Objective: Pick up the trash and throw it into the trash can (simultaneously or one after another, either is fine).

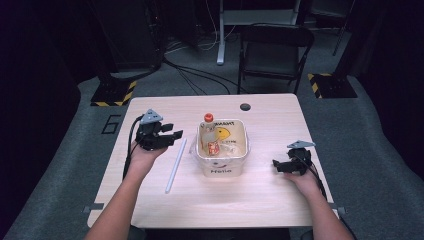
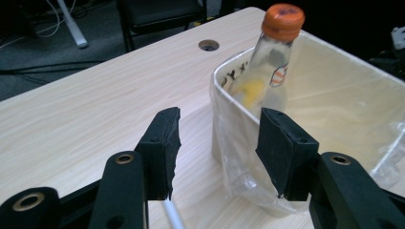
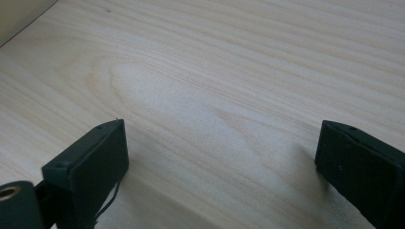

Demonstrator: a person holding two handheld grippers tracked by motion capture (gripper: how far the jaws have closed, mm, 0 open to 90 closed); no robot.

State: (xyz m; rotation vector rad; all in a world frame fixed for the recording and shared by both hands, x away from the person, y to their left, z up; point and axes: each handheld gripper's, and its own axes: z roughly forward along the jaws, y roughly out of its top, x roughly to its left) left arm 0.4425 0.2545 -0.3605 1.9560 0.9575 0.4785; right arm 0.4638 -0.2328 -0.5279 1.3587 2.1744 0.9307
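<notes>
The left claw [image 1: 172, 135] is spread wide with nothing between its jaws, held above the bench [image 1: 150, 107] just beside the near left corner of a clear plastic tub [image 1: 222, 167]. Beyond that claw, a bottle [image 2: 274, 67] with an orange cap [image 2: 284, 20] leans inside the tub against its far wall. A white stick [image 1: 175, 165] lies on the bench under the claw. The right claw [image 1: 276, 165] is released too, low over bare bench, apart from the tub on its other side.
</notes>
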